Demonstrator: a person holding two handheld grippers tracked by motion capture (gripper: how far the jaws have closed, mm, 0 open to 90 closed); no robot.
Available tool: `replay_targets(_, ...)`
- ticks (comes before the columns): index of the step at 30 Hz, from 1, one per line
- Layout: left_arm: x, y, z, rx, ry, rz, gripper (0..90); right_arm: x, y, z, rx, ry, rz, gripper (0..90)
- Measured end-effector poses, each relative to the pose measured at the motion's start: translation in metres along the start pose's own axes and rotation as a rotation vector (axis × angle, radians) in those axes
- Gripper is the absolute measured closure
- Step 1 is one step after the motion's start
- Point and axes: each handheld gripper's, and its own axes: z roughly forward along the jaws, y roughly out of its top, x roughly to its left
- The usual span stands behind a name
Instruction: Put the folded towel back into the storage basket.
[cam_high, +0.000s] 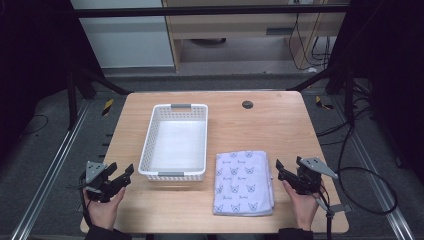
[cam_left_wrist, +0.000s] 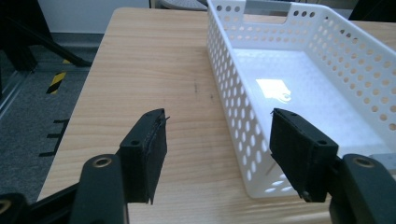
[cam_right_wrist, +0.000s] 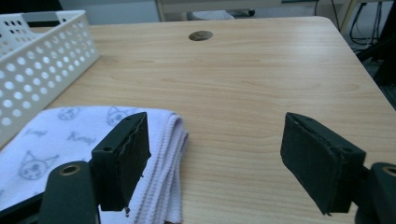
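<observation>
Here your left gripper (cam_high: 121, 177) sits over the near left part of the wooden table (cam_high: 270, 125), jaws spread wide with nothing between them, just beside the white perforated basket (cam_high: 150, 145). In the left gripper view the basket's near corner lies just ahead of one jaw. Your right gripper (cam_high: 282, 171) hovers at the right edge of the folded cat-print towel (cam_high: 243, 182), jaws apart and empty; in the right gripper view one jaw hangs over the towel's folded edge, the other over bare wood. The towel lies flat just right of the basket.
</observation>
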Motion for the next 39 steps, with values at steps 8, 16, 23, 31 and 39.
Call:
replay_targets(8,-0.026,0.027,-0.004,-0.052,-0.04,0.045,34.6,0.002,0.01,-0.003,-0.003,0.037,-0.005,24.4)
replay_targets(16,-0.056,0.062,0.0,-0.096,-0.127,0.031,32.6,0.009,0.016,-0.002,0.005,0.069,-0.038,24.0)
replay_targets(23,-0.099,0.081,0.007,-0.117,-0.211,0.049,32.2,0.012,0.016,0.001,0.02,0.071,-0.06,23.2)
replay_targets(31,-0.133,0.079,0.015,-0.086,-0.27,0.092,33.1,0.007,0.02,0.0,0.014,0.079,-0.051,23.2)
replay_targets(39,-0.149,0.064,0.015,-0.055,-0.298,0.118,35.5,0.006,0.022,0.004,0.02,0.104,-0.048,24.2)
